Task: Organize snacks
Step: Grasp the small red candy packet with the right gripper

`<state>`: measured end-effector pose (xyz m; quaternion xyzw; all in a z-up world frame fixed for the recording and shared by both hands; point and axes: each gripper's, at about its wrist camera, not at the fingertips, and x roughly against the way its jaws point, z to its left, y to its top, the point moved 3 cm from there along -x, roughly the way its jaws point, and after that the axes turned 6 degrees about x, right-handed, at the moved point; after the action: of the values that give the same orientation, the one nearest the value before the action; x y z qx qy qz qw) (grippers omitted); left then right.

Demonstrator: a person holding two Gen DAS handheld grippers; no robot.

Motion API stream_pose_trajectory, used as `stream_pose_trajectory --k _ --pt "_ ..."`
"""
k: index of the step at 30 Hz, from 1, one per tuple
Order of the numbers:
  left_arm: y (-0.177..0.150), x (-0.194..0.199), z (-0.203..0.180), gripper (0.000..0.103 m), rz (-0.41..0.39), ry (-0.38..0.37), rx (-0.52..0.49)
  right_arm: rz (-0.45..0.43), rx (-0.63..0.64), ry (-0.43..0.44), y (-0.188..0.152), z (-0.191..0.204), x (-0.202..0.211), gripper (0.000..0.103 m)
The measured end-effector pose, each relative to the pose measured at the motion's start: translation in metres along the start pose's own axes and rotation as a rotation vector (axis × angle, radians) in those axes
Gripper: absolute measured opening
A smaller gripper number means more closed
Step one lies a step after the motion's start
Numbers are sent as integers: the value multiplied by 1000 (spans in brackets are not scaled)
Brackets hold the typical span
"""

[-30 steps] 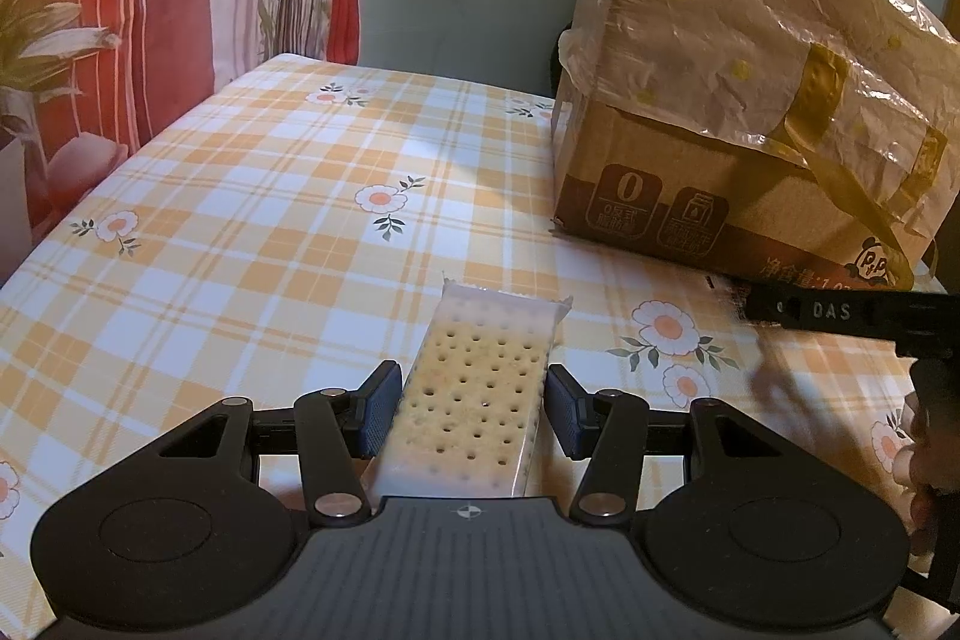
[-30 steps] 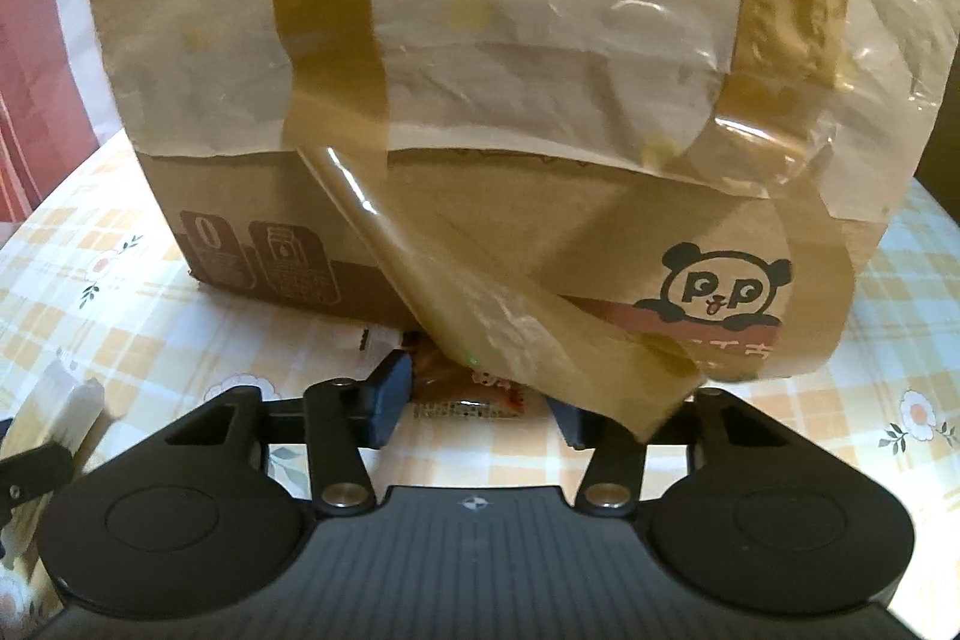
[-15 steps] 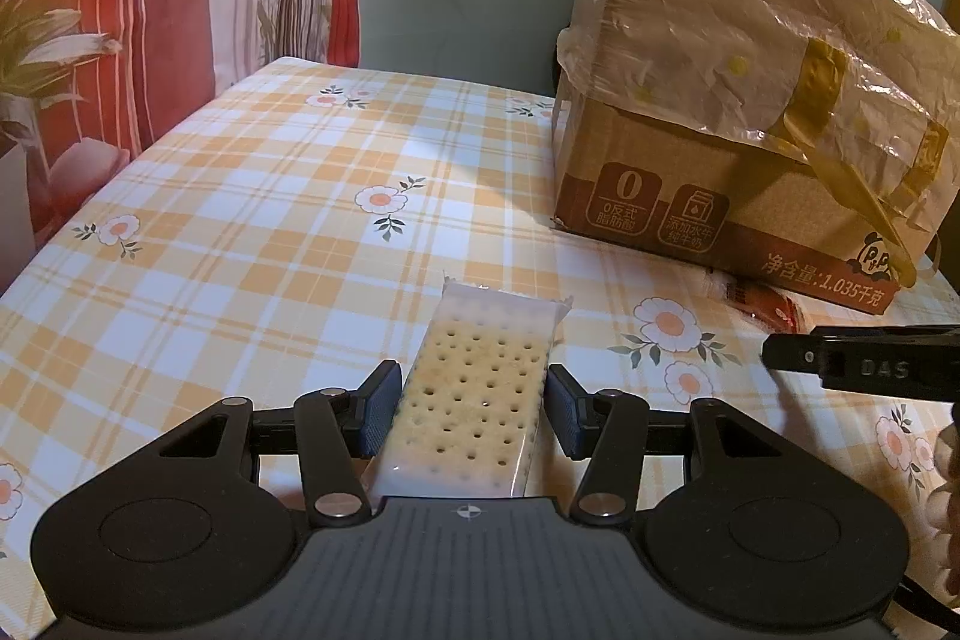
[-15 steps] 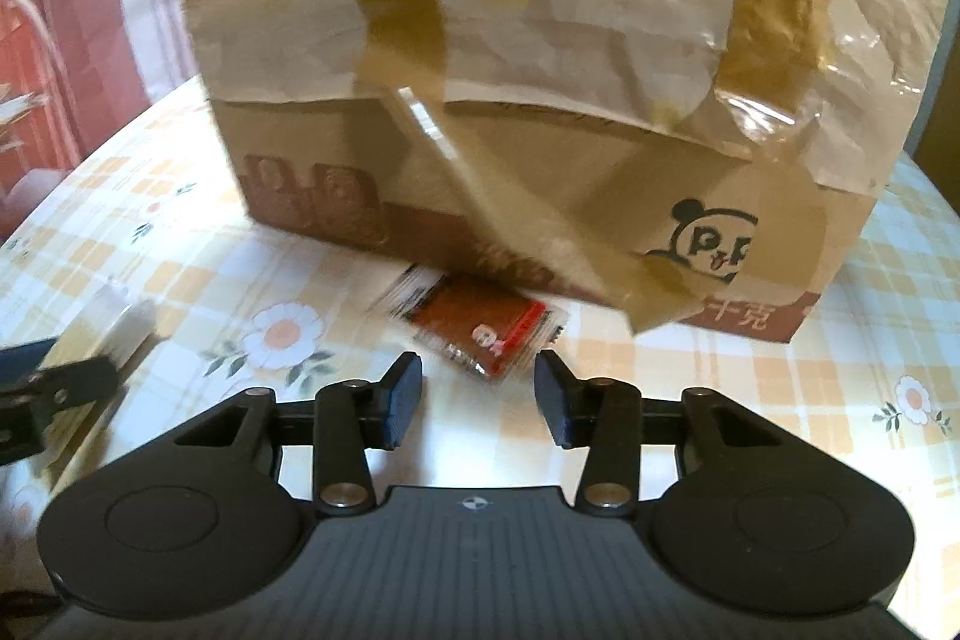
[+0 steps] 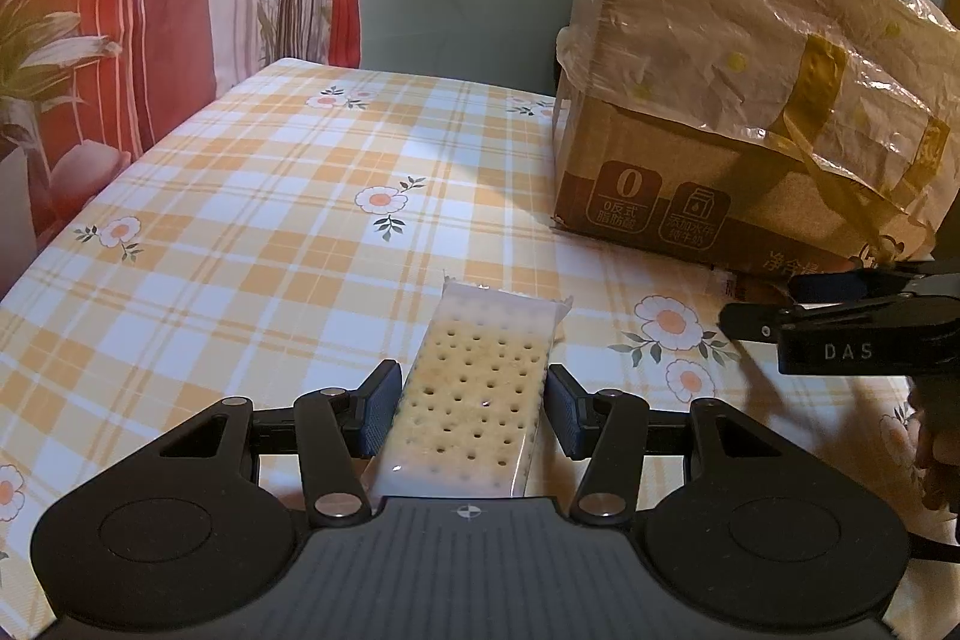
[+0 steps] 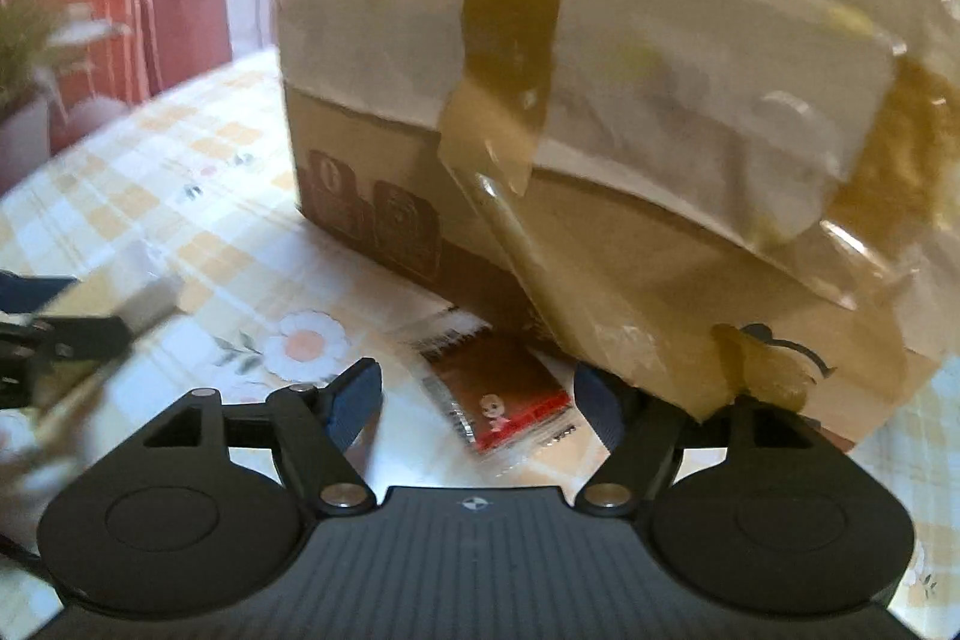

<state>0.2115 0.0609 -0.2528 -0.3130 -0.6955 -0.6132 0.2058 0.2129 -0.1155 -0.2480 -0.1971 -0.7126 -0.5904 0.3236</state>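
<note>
The left gripper (image 5: 471,403) clamps the cracker pack (image 5: 474,412), while the right gripper (image 6: 477,394), jaws opening, frames the red sachet (image 6: 501,394) at its 12 o'clock.

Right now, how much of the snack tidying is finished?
Nothing looks put away yet. In hand: the left tool holds the cracker packet between its pads. The right tool is opening, and the red snack packet lies on the tablecloth between its fingers, not gripped. Left to do: grab the red packet and put both snacks away, maybe in the bag-covered cardboard box.
</note>
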Motion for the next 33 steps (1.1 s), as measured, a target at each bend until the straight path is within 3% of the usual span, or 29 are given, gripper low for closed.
stream_pose_trajectory --k 7,11,17,19,22,31,33 --pt "0 0 0 55 -2 3 -1 29 -73 73 -6 -4 8 68" --pt "-1 0 -1 55 -2 9 -4 69 -127 162 -9 5 23 68" --pt "-1 1 -1 55 0 7 -5 1 -38 45 3 -3 14 66" --pt "-1 0 -1 55 -1 8 -7 33 -76 43 0 -12 -1 66" --pt "-1 0 -1 55 -1 8 -6 -2 -106 76 -3 -17 -2 73" --pt "-1 0 -1 55 -2 8 -5 58 -49 127 -3 7 8 71" --pt "-1 1 -1 55 -2 8 -6 49 -59 116 -1 7 6 64"
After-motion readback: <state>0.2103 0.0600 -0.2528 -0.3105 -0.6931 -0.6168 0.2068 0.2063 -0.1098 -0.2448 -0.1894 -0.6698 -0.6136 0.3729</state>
